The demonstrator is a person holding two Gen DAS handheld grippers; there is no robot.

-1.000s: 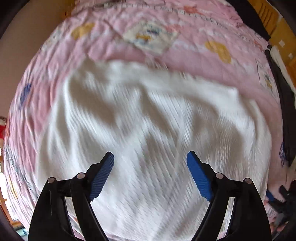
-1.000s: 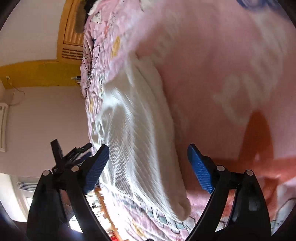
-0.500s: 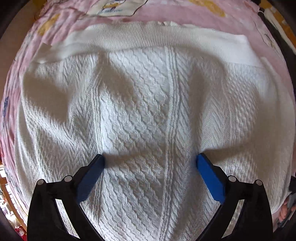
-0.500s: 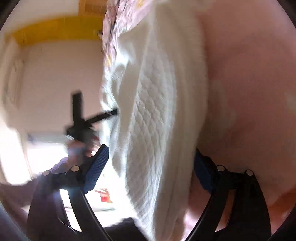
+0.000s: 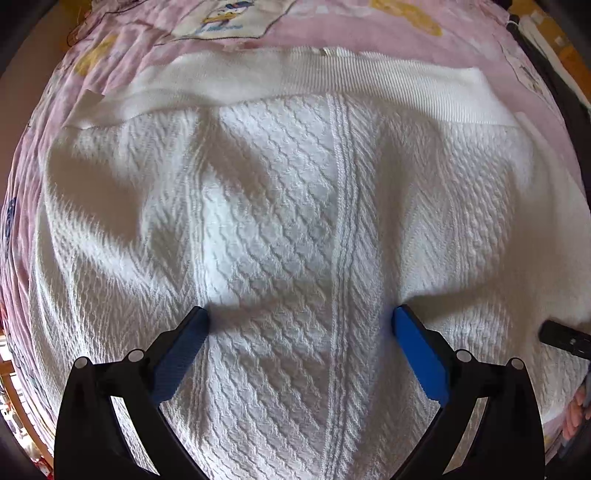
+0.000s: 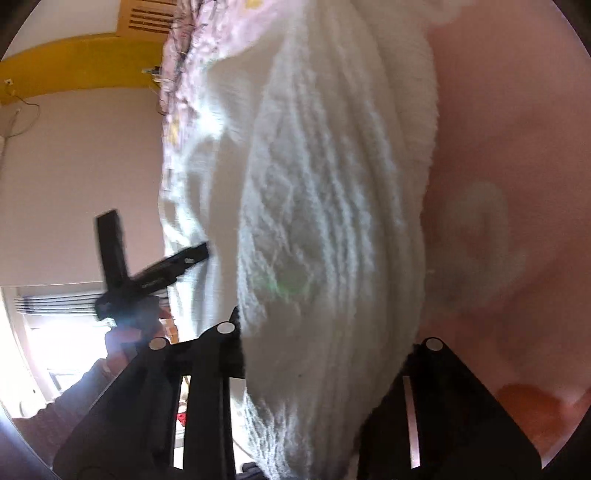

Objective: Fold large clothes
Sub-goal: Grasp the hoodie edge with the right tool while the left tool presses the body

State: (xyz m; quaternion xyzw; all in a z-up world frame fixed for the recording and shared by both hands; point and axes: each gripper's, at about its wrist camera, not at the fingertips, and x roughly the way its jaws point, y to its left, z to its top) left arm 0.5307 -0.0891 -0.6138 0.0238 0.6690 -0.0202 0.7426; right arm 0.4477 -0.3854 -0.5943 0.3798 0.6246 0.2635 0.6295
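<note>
On our left, the left claw (image 5: 299, 325) stands with its blue-padded fingers (image 5: 419, 352) spread wide, tips pressed down into the white cable-knit sweater (image 5: 288, 221) with a broad band of knit between them; it grips nothing. The sweater lies spread over the pink patterned bed cover (image 5: 332, 33), its ribbed hem (image 5: 332, 79) at the far edge. Soft ridges and shadowed hollows cross the knit, so it is not yet smoothed flat. We see no sleeves in this view, and whether they are already tucked under we cannot tell.

Moving right, the black tip of the other tool (image 5: 563, 338) shows at the sweater's right edge. In the right wrist view, the right claw (image 6: 325, 354) has a thick bunch of the white knit (image 6: 325, 221) filling the gap between its fingers. The pads are hidden by cloth, so we cannot tell whether it is clamped or only pushed over the edge.

We judge the fold to be at an early or middle stage: the garment is laid out, one edge is being gathered, and the main folding and final neatening remain.
</note>
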